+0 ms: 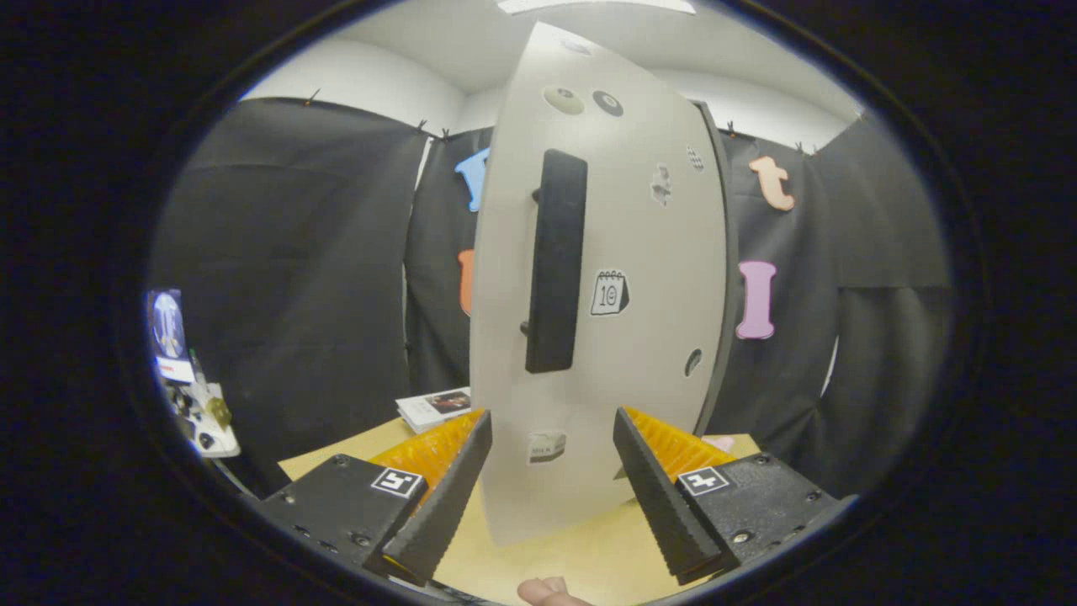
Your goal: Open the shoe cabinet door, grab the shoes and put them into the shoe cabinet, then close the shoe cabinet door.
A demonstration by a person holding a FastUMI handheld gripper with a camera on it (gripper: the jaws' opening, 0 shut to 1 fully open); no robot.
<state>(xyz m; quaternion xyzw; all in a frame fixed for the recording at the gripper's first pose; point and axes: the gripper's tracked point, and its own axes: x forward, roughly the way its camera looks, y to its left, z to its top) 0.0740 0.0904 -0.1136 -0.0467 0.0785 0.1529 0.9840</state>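
The shoe cabinet's pale grey door (639, 278) stands upright right ahead of my gripper (551, 433), swung partly open so I see its front face at an angle. A tall black bar handle (555, 261) runs down the door's left part, above and just beyond the fingers. My two black ridged fingers (446, 497) are spread wide apart, with the door's lower edge seen between them and nothing pressed by either one. Several small stickers dot the door. The shoes are hidden.
A light wooden tabletop (580, 555) lies under the fingers and the door. A small booklet (433, 406) rests on it to the left of the door. A cluttered shelf with bottles (198, 412) stands far left. A fingertip (547, 592) shows below the fingers.
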